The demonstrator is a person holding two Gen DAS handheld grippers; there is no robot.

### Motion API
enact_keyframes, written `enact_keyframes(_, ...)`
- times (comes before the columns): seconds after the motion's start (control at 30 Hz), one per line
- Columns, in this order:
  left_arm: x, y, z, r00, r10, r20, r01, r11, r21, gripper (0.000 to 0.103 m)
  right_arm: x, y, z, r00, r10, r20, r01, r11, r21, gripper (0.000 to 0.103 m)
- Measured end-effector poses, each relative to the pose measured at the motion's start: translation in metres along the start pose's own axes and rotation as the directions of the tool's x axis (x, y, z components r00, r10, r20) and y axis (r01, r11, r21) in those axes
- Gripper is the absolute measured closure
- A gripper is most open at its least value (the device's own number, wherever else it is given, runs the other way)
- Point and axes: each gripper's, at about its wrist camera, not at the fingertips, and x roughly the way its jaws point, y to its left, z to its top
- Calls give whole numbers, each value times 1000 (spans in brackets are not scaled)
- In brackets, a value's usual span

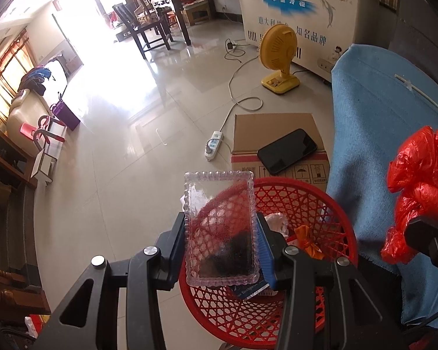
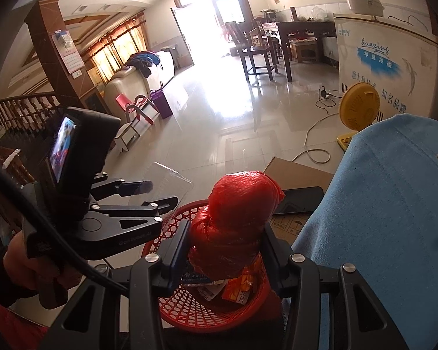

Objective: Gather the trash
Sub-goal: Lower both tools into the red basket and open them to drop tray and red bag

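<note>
- Foreground, lower centre of the left wrist view: our left gripper (image 1: 221,234) has its jaws closed on a clear plastic tray (image 1: 220,229), held upright over the near rim of the red basket (image 1: 333,204).
- Lower centre of the right wrist view: our right gripper (image 2: 226,246) has its jaws clamped on a knotted red plastic bag (image 2: 238,213), which hangs above the same red basket (image 2: 189,306); the bag also shows at the right edge of the left wrist view (image 1: 420,192).
- Inside the basket, wrappers and a blue carton already lie on the mesh, so we judge the collecting to be well under way, with both pieces at the drop-off step.
- The next move, as we read it, calls for opening each pair of jaws over the basket's mouth, the tray tipped inward so it does not catch on the rim.
- Just behind the basket, mid-frame: a cardboard box (image 1: 277,134) carries a black phone (image 1: 287,150), which is not trash.
- Right of frame: a blue cloth (image 1: 376,134) drapes a tabletop.
- Farther back: a yellow fan (image 1: 279,58) stands on the tiled floor before a white freezer (image 1: 300,3).
</note>
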Motion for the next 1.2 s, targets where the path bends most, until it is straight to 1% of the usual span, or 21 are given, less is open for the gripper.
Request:
enact_keyframes(0.33,11,0,-5,999,-6,-45,6,1000,0,57,10,1,-4,999,4,-43,-5,1000,-12,53)
enact_keyframes(0.77,22,2,-8,996,-11,-91,11,1000,-5,56,14,4,-4,997,6,-70,-8,999,-31,53)
enact_keyframes(0.9,25,3,-7,995,-9,-98,8,1000,-8,55,16,6,-4,996,6,-92,-10,999,-48,52)
enact_keyframes(1.03,26,3,-6,995,-8,-100,7,1000,-6,55,16,8,-4,995,8,-100,-14,998,-60,48)
enact_keyframes(1.2,30,3,-6,992,-24,-120,22,1000,-14,55,16,6,-5,995,5,-102,-11,998,-60,48)
